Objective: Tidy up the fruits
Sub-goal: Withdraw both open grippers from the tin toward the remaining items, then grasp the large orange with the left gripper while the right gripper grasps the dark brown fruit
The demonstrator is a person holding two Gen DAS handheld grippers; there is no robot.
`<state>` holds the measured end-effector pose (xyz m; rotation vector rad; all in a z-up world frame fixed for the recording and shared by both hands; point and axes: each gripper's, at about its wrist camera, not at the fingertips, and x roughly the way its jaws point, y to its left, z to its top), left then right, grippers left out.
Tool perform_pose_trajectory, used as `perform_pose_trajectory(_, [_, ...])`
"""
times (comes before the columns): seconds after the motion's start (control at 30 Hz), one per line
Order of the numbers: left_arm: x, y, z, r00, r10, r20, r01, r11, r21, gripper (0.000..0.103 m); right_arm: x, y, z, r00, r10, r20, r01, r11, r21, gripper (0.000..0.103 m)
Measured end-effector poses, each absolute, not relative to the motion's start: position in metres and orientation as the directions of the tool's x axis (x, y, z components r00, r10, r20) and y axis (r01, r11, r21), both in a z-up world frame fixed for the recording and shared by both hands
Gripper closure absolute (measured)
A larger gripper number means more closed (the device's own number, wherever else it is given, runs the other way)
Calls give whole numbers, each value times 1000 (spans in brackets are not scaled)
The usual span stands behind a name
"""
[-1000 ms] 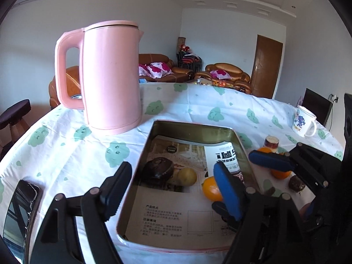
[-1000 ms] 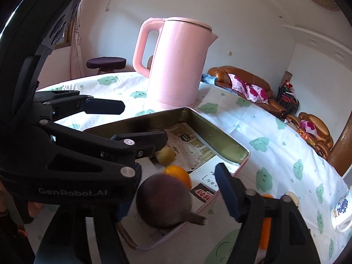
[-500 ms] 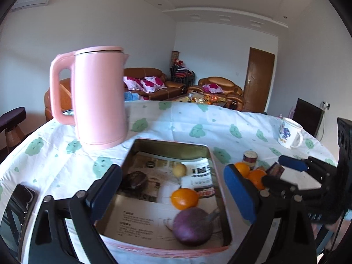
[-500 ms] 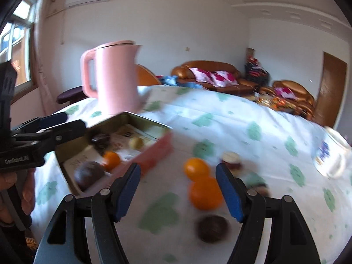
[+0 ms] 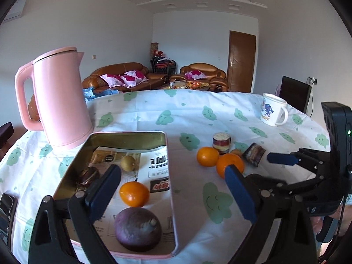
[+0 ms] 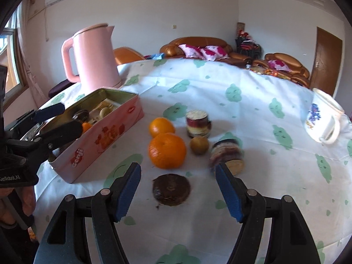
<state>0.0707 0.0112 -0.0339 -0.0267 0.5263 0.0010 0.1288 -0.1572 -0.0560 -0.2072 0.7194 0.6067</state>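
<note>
So the pink tin (image 5: 123,136) is parked near the left edge of the table (image 5: 198,114), right in front of the pink kettle (image 5: 59,101). A purple fruit (image 5: 137,228), one orange (image 5: 134,193), a small yellowish fruit (image 5: 128,163) and a dark one (image 5: 89,176) are seen inside. Two oranges (image 6: 167,149) are left out on the cloth beside the tin, touching each other. The left gripper (image 5: 171,193) is held wide open over the tin's right wall, nothing gripped. The right gripper (image 6: 178,193) is spread about halfway, empty, with a dark round fruit (image 6: 171,189) lying between its fingers, untouched.
</note>
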Motion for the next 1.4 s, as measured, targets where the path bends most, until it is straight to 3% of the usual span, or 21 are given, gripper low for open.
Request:
perform_pose_trajectory(0.03, [72,10,-34,864,-11,-504,-2,1000,-25,6,129,-155,-58,580,446,-682,-593,805,23,38])
perform_pose_trajectory(0.13, [74,4,-33,861,-19,-509,13,1000,-16,6,137,-153,-66,530,449,-720,-603,796,53,43])
perform_pose_trajectory(0.2, [78,0,-33,858,-25,-513,21,1000,-12,6,141,-156,-69,505,455,-733,-599,797,82,54])
perform_pose_trajectory(0.3, [84,-5,-36,850,-31,-526,33,999,-7,6,146,-155,-75,456,469,-757,-613,782,116,60])
perform_pose_trajectory(0.53, [94,-18,-37,835,-59,-548,64,998,-10,6,132,-163,-61,586,406,-701,-567,823,3,62])
perform_pose_trajectory(0.77, [112,-44,-40,812,-69,-580,98,995,19,8,146,-206,-48,704,331,-628,-418,909,11,62])
perform_pose_trajectory(1.1, [148,-73,-64,706,-127,-696,164,986,-14,32,152,-217,-46,717,315,-621,-381,924,29,61])
perform_pose_trajectory(1.27, [157,-76,-70,674,-127,-728,165,986,-19,35,151,-219,-46,715,320,-621,-384,923,33,61])
perform_pose_trajectory(1.4, [161,-78,-73,654,-132,-745,172,985,-24,52,151,-215,-46,713,316,-626,-393,919,17,61])
